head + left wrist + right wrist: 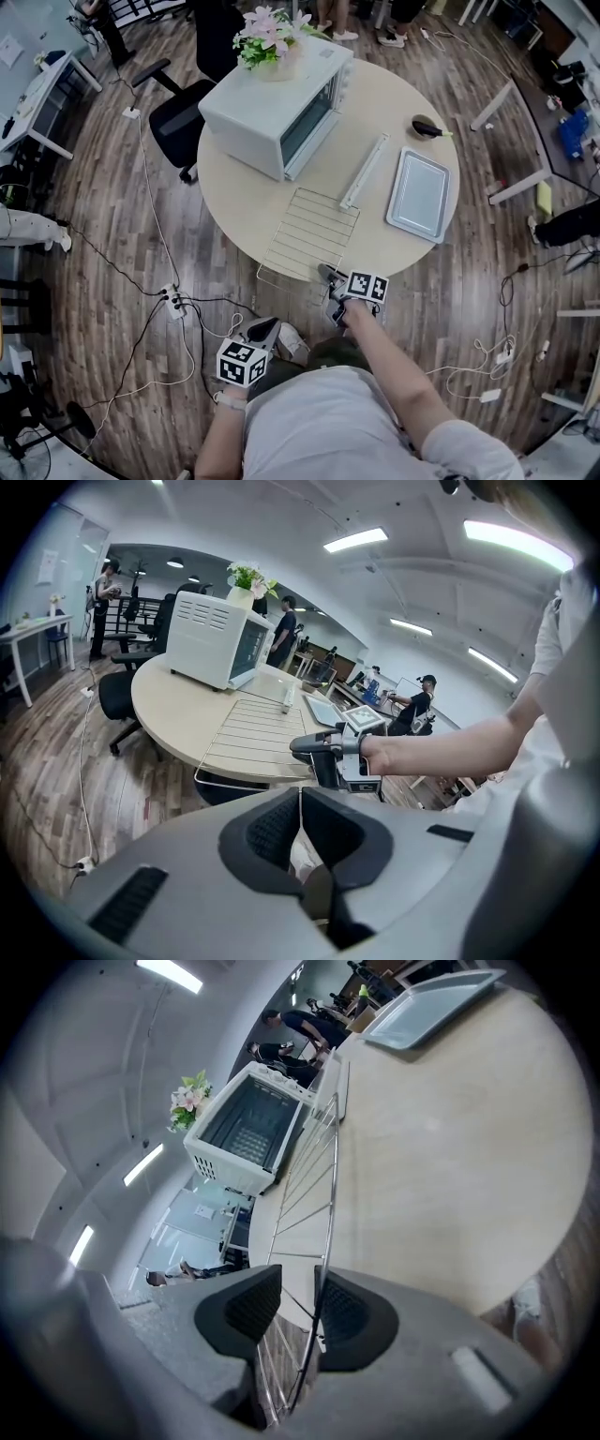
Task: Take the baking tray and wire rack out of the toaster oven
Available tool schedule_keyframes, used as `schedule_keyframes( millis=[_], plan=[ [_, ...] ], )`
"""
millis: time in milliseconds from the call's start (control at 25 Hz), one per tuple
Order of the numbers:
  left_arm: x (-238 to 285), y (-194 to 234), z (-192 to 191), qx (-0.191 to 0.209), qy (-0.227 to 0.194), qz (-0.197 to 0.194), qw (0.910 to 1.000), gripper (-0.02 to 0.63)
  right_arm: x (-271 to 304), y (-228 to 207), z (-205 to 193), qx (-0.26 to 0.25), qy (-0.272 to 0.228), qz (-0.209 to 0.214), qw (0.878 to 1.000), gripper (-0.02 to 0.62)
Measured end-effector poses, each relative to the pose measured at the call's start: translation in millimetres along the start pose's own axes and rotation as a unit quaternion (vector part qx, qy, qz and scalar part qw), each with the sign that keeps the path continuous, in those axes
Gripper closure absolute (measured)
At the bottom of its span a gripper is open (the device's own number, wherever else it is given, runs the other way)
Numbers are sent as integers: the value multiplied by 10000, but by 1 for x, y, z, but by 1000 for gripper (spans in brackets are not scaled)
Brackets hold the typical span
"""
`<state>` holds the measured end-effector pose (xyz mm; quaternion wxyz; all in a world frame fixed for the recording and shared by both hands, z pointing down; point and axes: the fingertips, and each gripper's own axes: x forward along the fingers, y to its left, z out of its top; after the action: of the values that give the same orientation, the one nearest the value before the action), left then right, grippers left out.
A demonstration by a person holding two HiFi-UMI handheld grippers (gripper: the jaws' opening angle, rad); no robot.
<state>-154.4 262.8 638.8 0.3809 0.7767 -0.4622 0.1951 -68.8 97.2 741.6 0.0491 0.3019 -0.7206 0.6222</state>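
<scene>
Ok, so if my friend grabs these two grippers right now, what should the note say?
Left gripper: shut, empty, held low, off the table.
Right gripper: jaws a little apart around the near edge of the wire rack, not clamping it.
Things: the wire rack lies flat on the table, its near edge sticking out past the rim. The baking tray lies on the table to its right. The toaster oven stands at the far side.
Done: both are out of the oven.
Left: probably just slide the right gripper off the rack, maybe pushing it further on first.
</scene>
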Motion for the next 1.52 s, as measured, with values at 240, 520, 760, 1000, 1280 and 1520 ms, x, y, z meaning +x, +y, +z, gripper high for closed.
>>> schedule_keyframes(
  millis=[240, 520, 760, 1000, 1280, 1520],
  plan=[
    [9, -6, 8, 1, -27, -33, 10000, 607, -6, -17, 5, -35, 98, -467, 9989, 400],
    [18, -14, 13, 23, -47, -90, 9999, 606, -23, -27, 11, -306, 127, -841, 9959, 356],
    [27, -20, 21, 71, -51, -119, 9999, 606, -34, -35, 16, -618, 217, -1218, 9904, 325],
    [30, -20, 26, 90, -68, -122, 9999, 606, -42, -44, 21, -866, 192, -1638, 9825, 316],
    [32, -21, 27, 92, -60, -122, 9999, 607, -63, -59, 35, -1158, -17, -2054, 9718, 293],
    [44, -21, 37, 129, -64, -229, 9996, 606, -75, -57, 54, -1231, -268, -1906, 9735, 293]
  ],
)
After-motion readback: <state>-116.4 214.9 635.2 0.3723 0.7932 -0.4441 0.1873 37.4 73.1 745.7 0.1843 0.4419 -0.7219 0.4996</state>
